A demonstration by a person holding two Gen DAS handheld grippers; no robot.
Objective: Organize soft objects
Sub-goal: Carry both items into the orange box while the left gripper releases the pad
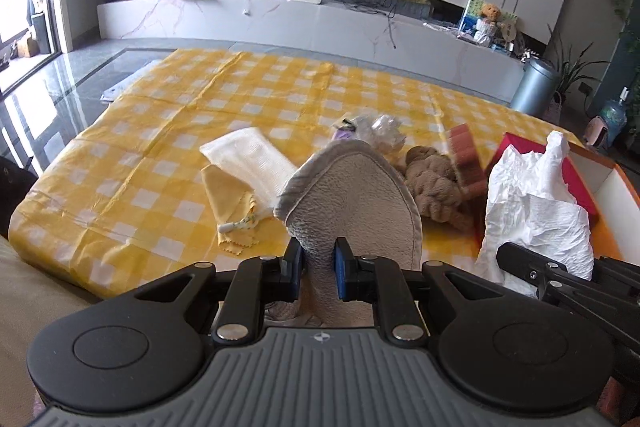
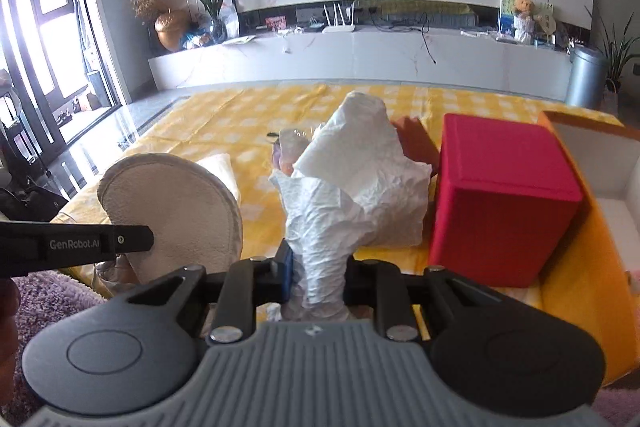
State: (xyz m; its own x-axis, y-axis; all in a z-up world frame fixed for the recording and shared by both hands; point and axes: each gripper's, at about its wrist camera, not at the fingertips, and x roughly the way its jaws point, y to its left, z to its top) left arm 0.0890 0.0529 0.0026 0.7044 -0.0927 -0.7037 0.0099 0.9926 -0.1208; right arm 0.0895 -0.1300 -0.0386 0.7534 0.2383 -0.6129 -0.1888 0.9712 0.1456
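Both grips look solid, left gripper (image 1: 318, 269) clamped on the slipper (image 1: 352, 195), right gripper (image 2: 318, 277) pinching the tissue (image 2: 352, 187), so I'd just swing both toward the box (image 2: 592, 179) at frame right without squeezing harder.

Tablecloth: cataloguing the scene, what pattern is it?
Yellow-and-white check; the tablecloth shows best in the left wrist view.

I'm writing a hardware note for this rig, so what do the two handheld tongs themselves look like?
Both match: the left tongs and right tongs have black linkage arms with silver pivot screws, blue pads on the fingers, and two round black discs flanking a ribbed grey body with a small emblem. Seen from the right camera, the left tongs' black side bar reads "GenRobot.AI". No cables or sleeves show.
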